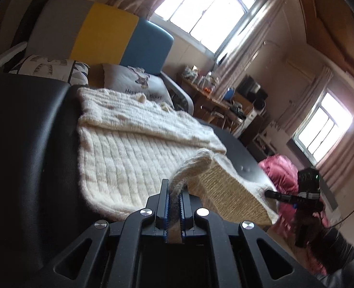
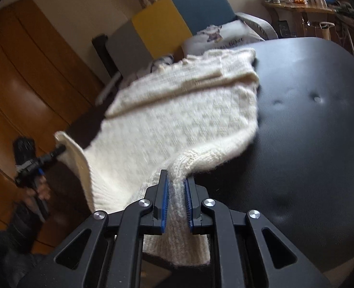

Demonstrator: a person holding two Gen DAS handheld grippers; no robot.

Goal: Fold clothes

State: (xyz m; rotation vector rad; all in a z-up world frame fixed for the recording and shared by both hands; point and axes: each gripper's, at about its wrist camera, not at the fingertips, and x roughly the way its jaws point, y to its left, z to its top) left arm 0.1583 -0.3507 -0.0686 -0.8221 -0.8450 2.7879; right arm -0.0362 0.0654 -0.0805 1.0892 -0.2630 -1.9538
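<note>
The left gripper (image 1: 174,193) is clamped tight on the near hem of a cream chunky-knit wool sweater (image 1: 128,148), its blue pads pinching a thin ridge of ribbing. The sweater lies spread across a black padded leather surface (image 1: 32,144), its far end toward the cushions, its near edge lifted off the surface. The right gripper (image 2: 177,192) is likewise closed on the hem's other corner, a thick fold of knit between its jaws.

The knit looks soft, floppy and fairly heavy, likely to sag and stretch between the two holds; the ribbed hem corners seem the firmest places to grip.

To the right the black surface lies bare and roomy, its rounded edge well clear of the cluttered wooden desk (image 2: 297,9) beyond.
</note>
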